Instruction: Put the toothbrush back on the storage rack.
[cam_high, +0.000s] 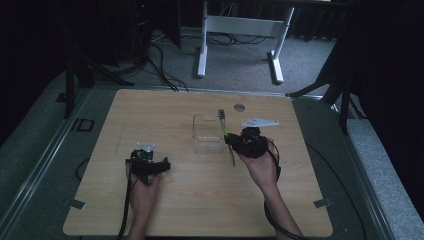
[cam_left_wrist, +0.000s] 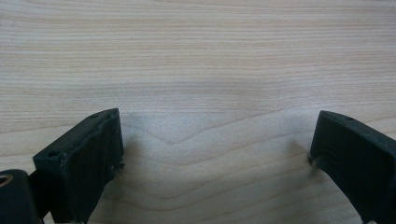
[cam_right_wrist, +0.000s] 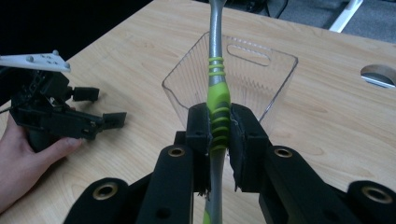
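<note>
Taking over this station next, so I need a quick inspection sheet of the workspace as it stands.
Surface: light wooden table, round grommet near the far edge.
Job's things: green and grey toothbrush clamped in the right gripper, beside a clear plastic bin standing upright.
Clutter: nothing seen.
Grippers: right shut on the toothbrush handle; left gripper open over bare wood.
Cables: black cable trails from the left gripper; loose floor cables beyond the table.
Surroundings: grey carpet, white desk legs, dark stands.
</note>
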